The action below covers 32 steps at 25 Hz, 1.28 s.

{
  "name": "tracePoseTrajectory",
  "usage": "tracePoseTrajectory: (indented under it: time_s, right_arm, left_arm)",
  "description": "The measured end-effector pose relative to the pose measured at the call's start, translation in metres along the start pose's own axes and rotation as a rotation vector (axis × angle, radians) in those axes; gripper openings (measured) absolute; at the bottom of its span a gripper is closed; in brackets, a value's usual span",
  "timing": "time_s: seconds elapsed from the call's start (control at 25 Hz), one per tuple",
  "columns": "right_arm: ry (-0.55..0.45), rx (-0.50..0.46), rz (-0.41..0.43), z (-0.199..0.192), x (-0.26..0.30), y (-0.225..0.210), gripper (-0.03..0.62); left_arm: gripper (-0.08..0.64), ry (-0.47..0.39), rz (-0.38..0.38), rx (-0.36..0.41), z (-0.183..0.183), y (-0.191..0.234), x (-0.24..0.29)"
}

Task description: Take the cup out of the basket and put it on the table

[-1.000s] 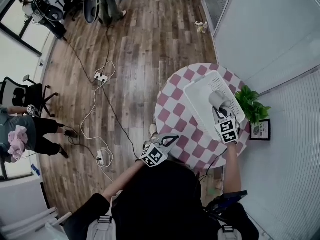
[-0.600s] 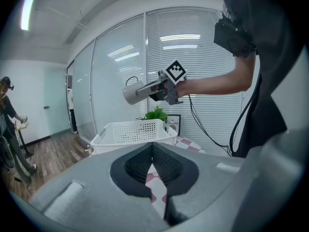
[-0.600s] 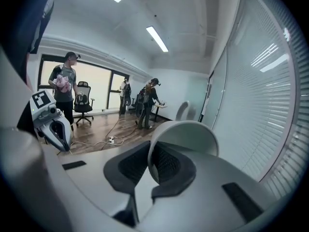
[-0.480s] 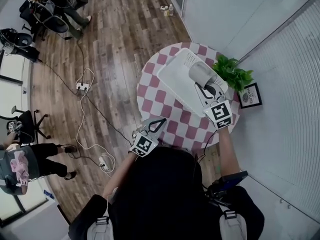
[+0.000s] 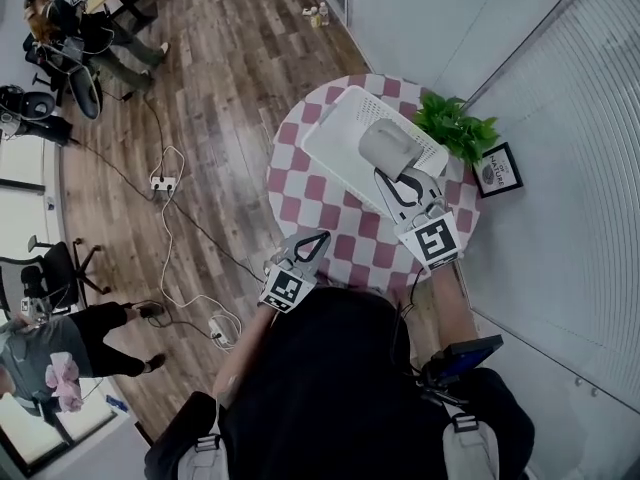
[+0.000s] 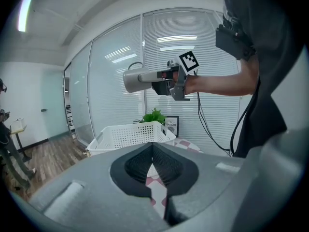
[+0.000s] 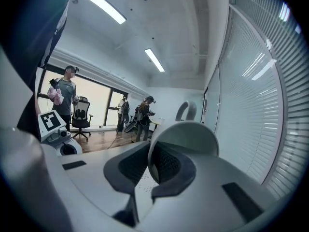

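Clamping the cup [image 5: 388,148] by its rim, wall pinched between the pads, the right gripper [image 5: 395,176] holds it ahead of its jaws, clear above the basket [image 5: 335,143], while the left gripper [image 5: 320,239] has jaws together, empty, with basket and table [image 5: 310,208] beyond their tips.

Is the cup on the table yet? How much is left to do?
Done: the cup is clear of the basket, up in the air above it. In hand: the right gripper is shut on the cup's rim, holding it sideways. Left: setting it down on the checked table; it isn't there yet. The left gripper is shut and empty.
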State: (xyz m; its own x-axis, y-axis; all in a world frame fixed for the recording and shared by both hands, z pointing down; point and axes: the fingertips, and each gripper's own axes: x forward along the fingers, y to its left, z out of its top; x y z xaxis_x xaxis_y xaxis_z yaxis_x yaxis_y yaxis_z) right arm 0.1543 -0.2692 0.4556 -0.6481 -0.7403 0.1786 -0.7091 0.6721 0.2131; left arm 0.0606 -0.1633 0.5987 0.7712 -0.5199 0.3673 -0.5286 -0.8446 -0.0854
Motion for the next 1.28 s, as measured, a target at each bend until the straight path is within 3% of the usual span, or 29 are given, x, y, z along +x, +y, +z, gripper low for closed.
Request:
tracePoseTrajectory:
  time_s: [0.24,0.4,0.88,1.28]
  right_arm:
    - [-0.108,-0.012,-0.007,0.014,-0.012,0.012,0.031]
    - [-0.199,0.047,0.006,0.021,-0.023,0.024,0.031]
    - [-0.189,0.160,0.066,-0.010,-0.038,0.063,0.031]
    - [-0.168,0.252,0.017,-0.025,-0.053,0.089,0.031]
  left_arm:
    - [0.005,-0.009,-0.011,0.007,0.005,0.003,0.004]
    - [0.006,-0.023,-0.011,0.011,0.012,0.006,0.006]
    - [0.005,-0.033,-0.012,-0.014,0.017,0.007,0.005]
    - [0.005,-0.114,0.036,-0.031,0.046,0.012,-0.005]
